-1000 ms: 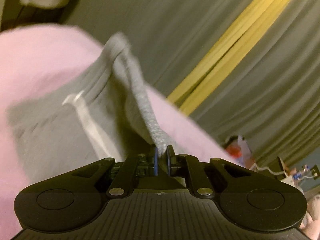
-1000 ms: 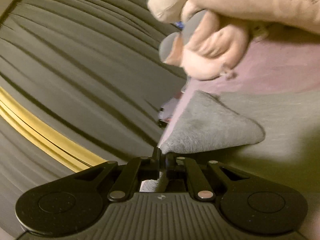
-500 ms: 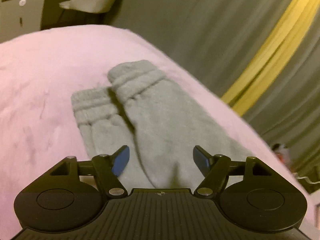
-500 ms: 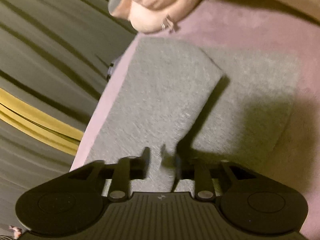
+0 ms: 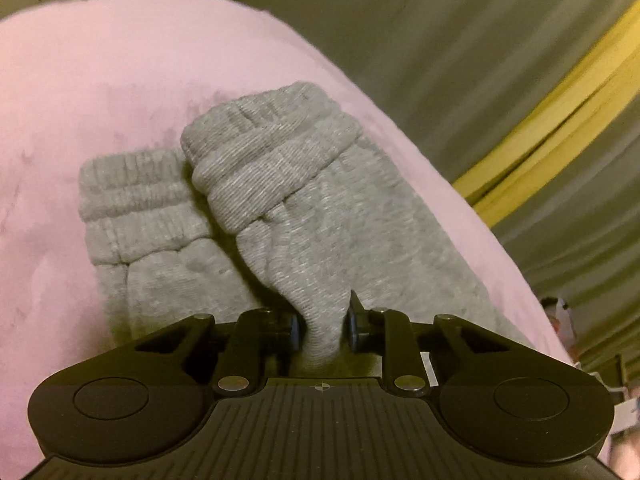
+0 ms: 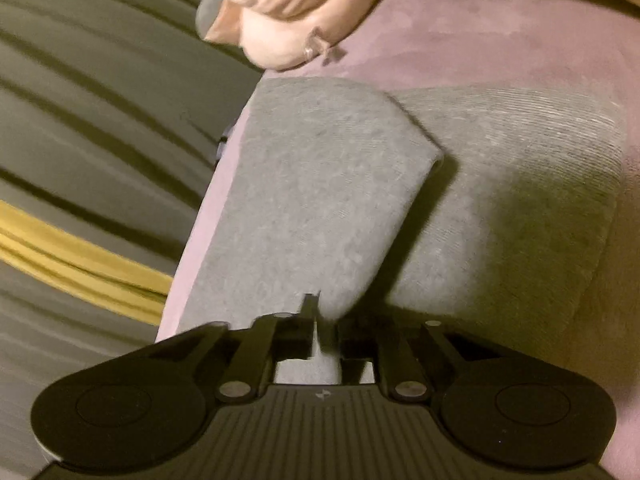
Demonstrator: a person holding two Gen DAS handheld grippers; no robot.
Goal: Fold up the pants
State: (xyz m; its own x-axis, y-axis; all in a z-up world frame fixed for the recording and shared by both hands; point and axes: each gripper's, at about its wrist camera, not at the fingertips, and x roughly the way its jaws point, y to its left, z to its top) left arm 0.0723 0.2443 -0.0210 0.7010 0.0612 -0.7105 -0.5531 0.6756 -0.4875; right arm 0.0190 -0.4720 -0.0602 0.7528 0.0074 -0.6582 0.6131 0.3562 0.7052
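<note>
- Lying across a pink plush surface (image 5: pixel 100 92): grey pants (image 5: pixel 320 240), ribbed cuffs (image 5: pixel 264 156) at the far end.
- Hanging beyond the pants: olive curtain (image 5: pixel 440 40) with a yellow stripe (image 5: pixel 560 120).
- Having just closed, left gripper (image 5: pixel 322 330) pinching a raised fold of the pants.
- Right gripper (image 6: pixel 326 332) closing on the pants' edge, seemingly gripping; blurred.
- Showing no readable writing.

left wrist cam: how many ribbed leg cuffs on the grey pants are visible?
2. One cuff tops the leg bunched between the left gripper pads, raised and overlapping the other. The second cuff lies flat on the pink cover, to its left. None seem hidden.
</note>
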